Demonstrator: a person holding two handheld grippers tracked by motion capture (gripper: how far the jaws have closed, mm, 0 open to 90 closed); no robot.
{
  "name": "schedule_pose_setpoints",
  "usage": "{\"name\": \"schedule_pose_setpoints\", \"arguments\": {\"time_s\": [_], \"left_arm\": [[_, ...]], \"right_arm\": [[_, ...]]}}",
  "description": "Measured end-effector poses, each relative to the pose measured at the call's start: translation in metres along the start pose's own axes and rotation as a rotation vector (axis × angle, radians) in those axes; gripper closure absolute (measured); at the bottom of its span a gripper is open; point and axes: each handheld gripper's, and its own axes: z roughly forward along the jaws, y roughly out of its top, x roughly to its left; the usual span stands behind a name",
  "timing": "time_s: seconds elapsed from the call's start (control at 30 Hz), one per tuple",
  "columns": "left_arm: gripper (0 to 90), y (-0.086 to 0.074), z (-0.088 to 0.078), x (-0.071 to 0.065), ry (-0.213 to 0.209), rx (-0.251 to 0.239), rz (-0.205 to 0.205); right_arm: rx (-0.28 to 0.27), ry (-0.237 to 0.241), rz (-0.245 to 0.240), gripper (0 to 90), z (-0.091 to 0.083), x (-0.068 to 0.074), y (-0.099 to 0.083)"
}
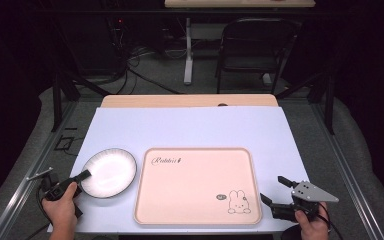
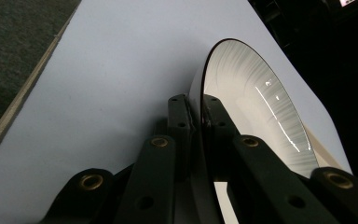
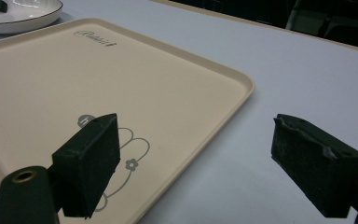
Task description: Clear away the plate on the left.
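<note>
My left gripper clamps the rim of the white plate, nothing in it. My right gripper stands wide beside the bare tray.

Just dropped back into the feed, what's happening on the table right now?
A person works with a claw in each hand. The left claw is clamped on the near rim of the white plate, which sits on the table just left of the beige tray. The tray has nothing on it. The right claw is open, at the tray's near right corner, gripping nothing.
</note>
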Motion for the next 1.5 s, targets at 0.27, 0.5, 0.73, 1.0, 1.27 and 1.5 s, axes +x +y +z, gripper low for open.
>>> {"name": "schedule_pose_setpoints", "arguments": {"time_s": [0.27, 0.5, 0.73, 1.0, 1.27, 1.5], "left_arm": [[84.0, 0.001, 0.000, 0.000, -0.003, 0.005, -0.017], [84.1, 0.000, 0.000, -0.001, 0.006, -0.001, -0.031], [84.0, 0.002, -0.004, -0.011, 0.029, -0.016, 0.005], [83.6, 0.004, -0.010, -0.028, 0.064, -0.047, 0.091], [82.8, 0.012, -0.015, -0.045, 0.106, -0.063, 0.188], [82.6, 0.020, -0.015, -0.059, 0.125, -0.071, 0.227]], "right_arm": [[0.002, 0.000, -0.002, 14.8, 0.000, 0.000, 0.000], [0.000, -0.001, 0.000, 14.8, 0.000, 0.000, 0.000], [0.001, -0.001, -0.002, 14.8, 0.000, 0.000, 0.000], [0.000, -0.001, -0.002, 14.8, 0.000, 0.000, 0.000], [0.001, -0.003, 0.000, 14.8, 0.000, 0.000, 0.000], [0.000, -0.005, 0.001, 14.8, 0.000, 0.000, 0.000]]}}
